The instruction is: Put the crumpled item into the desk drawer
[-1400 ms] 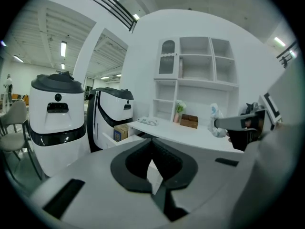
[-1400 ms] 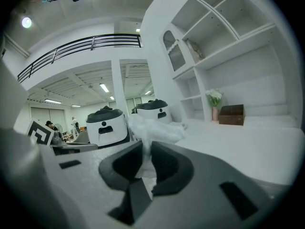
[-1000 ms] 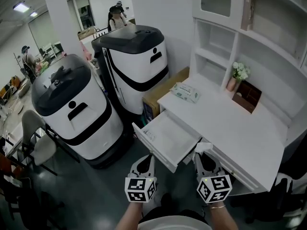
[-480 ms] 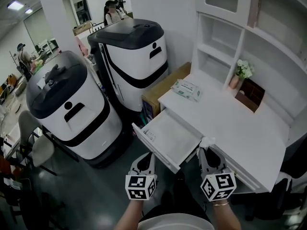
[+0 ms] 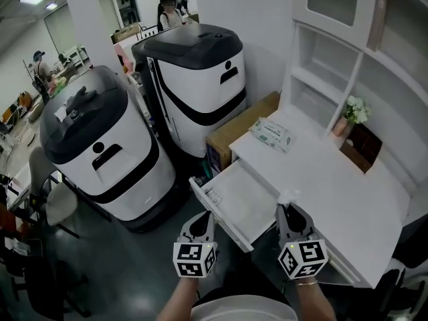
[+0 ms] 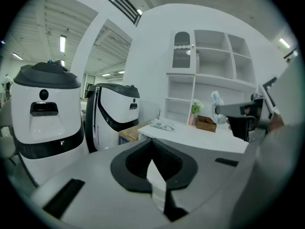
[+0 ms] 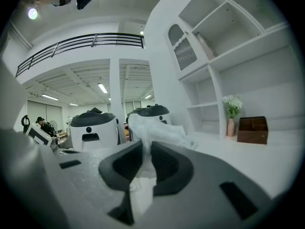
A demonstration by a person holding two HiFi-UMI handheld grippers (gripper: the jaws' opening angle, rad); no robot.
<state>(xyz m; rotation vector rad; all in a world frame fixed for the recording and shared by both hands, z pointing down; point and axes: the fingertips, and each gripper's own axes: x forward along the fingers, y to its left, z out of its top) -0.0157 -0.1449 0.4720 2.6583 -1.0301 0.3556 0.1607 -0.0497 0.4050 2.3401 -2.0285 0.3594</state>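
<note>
A white desk (image 5: 334, 186) has its drawer (image 5: 234, 202) pulled out towards me; the inside looks bare. My right gripper (image 5: 290, 209) hangs at the drawer's front right corner, over the desk's front edge. It is shut on a crumpled white item (image 5: 289, 196). In the right gripper view the crumpled item (image 7: 153, 129) bulges up from between the closed pads of the right gripper (image 7: 147, 148). My left gripper (image 5: 200, 225) is just in front of the drawer's front panel, shut and holding nothing. The left gripper (image 6: 151, 149) points towards the desk (image 6: 200, 135).
Two large white-and-black machines (image 5: 100, 149) (image 5: 199, 79) stand left of the desk, with a cardboard box (image 5: 242, 122) between them and it. The desktop carries a wipes pack (image 5: 271, 134), a flower vase (image 5: 352, 114) and a brown box (image 5: 365, 147). A chair (image 5: 57, 202) stands at left.
The head view has swung a little, so the scene sits further right. Both grippers stay in about the same place, the right one still gripping the crumpled item.
</note>
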